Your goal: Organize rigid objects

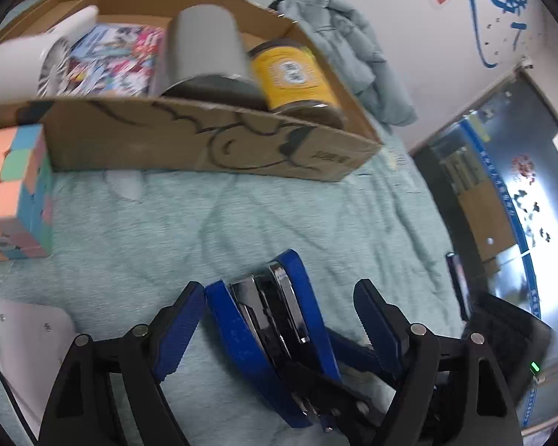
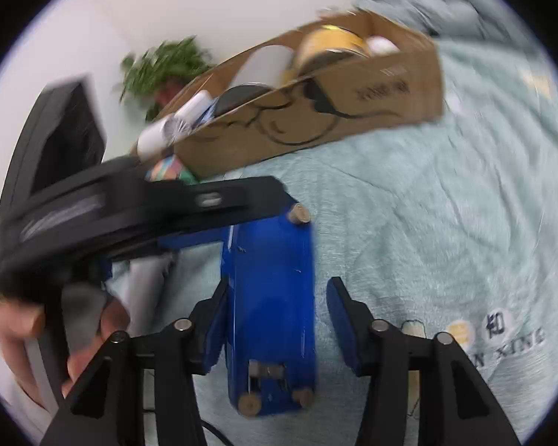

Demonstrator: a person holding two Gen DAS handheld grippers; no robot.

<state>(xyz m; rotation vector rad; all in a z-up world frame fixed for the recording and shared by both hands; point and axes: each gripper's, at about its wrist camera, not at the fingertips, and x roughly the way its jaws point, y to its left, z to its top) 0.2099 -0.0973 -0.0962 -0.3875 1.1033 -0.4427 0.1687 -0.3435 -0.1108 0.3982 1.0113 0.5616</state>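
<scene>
White wall (image 1: 390, 18) w/ blue lettering, pale green bedspread (image 1: 241, 223), potted plant (image 2: 163, 67) in corner.

Bed (image 1: 241, 223): box (image 1: 204, 141), cube (image 1: 15, 193), stapler (image 1: 275, 327).

I see the blue stapler (image 1: 275, 330) lying tipped on its side on the pale green bedspread (image 1: 241, 223), its chrome magazine showing; a pastel puzzle cube (image 1: 15, 193) sits beside the cardboard box (image 1: 204, 141). In the box lie a yellow jar (image 1: 290, 74) and a grey cylinder (image 1: 204, 52).

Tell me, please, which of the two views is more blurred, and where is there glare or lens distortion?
Right wrist view: stronger motion blur, smearing the left gripper and cardboard box; the blue stapler stays fairly sharp. Left wrist view: mostly sharp, with slight blur on the grey cylinder; strong glare on the glass door. Both: fisheye curving and dark corners.
</scene>
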